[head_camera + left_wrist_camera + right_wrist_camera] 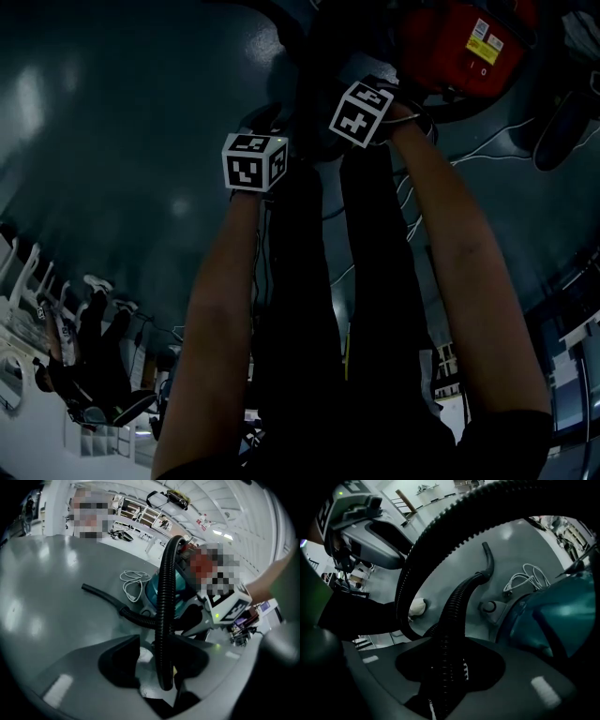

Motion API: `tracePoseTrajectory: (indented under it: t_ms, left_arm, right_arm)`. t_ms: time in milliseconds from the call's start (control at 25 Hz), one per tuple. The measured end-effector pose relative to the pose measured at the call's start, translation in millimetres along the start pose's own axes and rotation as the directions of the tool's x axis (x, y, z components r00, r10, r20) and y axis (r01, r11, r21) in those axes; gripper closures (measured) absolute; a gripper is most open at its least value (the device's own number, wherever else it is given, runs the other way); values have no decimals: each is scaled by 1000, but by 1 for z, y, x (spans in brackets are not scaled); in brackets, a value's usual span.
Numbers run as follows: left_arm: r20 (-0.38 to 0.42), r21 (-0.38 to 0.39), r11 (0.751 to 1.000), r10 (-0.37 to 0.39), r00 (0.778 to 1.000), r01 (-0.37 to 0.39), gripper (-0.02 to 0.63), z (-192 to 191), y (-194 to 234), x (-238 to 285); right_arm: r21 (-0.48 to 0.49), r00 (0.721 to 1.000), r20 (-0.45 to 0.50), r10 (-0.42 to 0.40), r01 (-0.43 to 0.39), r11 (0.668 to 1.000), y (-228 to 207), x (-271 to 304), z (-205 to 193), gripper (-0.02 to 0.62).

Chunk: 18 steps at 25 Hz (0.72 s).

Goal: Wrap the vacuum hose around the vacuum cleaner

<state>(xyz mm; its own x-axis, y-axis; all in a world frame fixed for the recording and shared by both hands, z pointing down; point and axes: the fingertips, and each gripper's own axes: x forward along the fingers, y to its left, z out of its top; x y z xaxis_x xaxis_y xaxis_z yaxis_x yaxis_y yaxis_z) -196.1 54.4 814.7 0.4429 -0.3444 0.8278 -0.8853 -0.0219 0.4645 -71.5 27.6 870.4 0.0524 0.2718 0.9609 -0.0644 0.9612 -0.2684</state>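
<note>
The black ribbed vacuum hose rises from my left gripper up to the vacuum cleaner, which has a teal body and a red top. The left jaws are shut on the hose, which lies against the right jaw. My right gripper is also shut on the hose, which fills the gap between its jaws. A loop of hose arches overhead. The hose's rigid end tube lies on the floor. Both grippers are close together beside the vacuum, and the left gripper shows in the right gripper view.
A white power cable lies coiled on the grey floor by the vacuum. The person's legs stand between the arms. Shelves and furniture line the far wall. Someone's white shoe is near the hose.
</note>
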Motion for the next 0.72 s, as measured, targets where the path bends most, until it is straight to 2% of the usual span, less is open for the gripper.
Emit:
tracePoseTrajectory:
  t_ms: [320, 720]
  left_arm:
    - [-1, -7, 1000, 10, 1000, -10, 417, 14, -14, -11]
    - [60, 21, 999, 31, 998, -32, 402, 64, -31, -25]
  right_arm:
    - [67, 989, 132, 58, -67, 995, -1, -47, 12, 423]
    - [214, 951, 306, 39, -109, 971, -23, -99, 22, 422]
